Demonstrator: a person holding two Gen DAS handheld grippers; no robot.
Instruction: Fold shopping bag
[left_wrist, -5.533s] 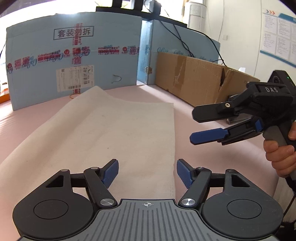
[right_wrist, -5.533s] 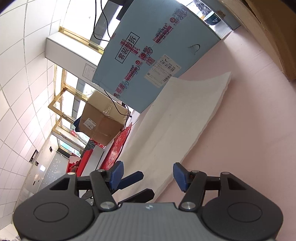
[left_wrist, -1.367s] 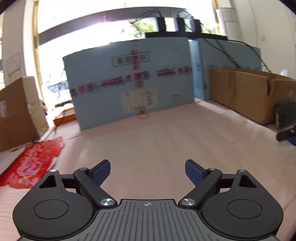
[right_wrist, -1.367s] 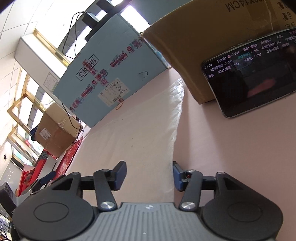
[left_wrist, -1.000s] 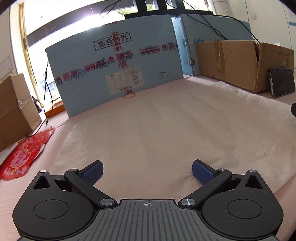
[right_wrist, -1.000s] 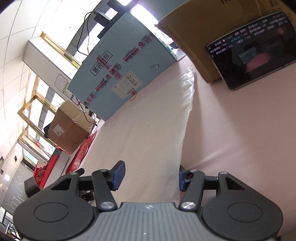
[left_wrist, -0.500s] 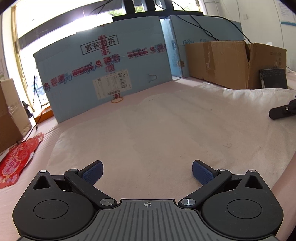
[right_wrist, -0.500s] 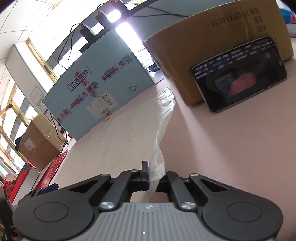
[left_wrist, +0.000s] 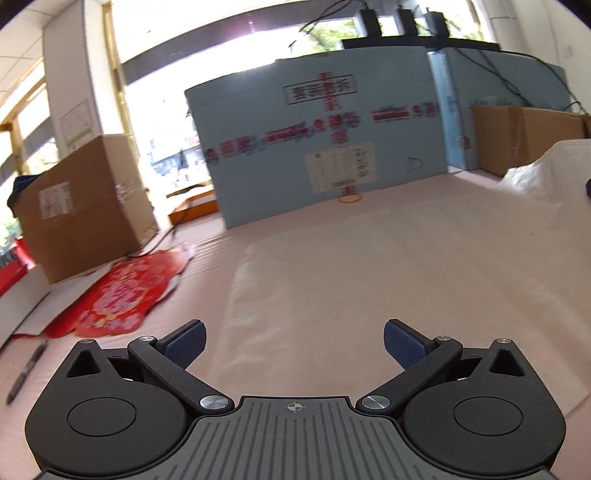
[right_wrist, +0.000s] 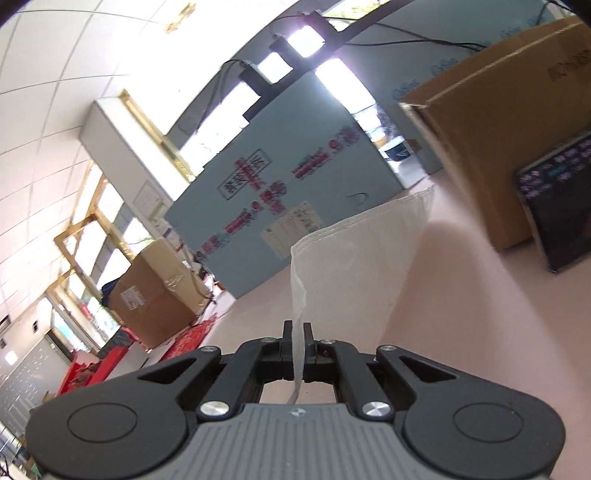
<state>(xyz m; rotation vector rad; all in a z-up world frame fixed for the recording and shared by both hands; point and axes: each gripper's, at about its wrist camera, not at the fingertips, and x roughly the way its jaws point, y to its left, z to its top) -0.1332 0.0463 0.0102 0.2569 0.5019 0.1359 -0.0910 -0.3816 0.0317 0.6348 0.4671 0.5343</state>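
Right gripper (right_wrist: 297, 338) fingers clamped on bag (right_wrist: 354, 258) edge, left gripper (left_wrist: 293, 341) fingers open, empty. Blue box (left_wrist: 332, 155) print blurred, unreadable.

Bag (left_wrist: 369, 266) on table (left_wrist: 207, 258); panel (left_wrist: 332, 155) behind; carton (left_wrist: 81, 206) left; box (left_wrist: 528, 136) right.

Blue panel (left_wrist: 325, 155): boxed black characters, red print, white label, all blurred; nothing readable.
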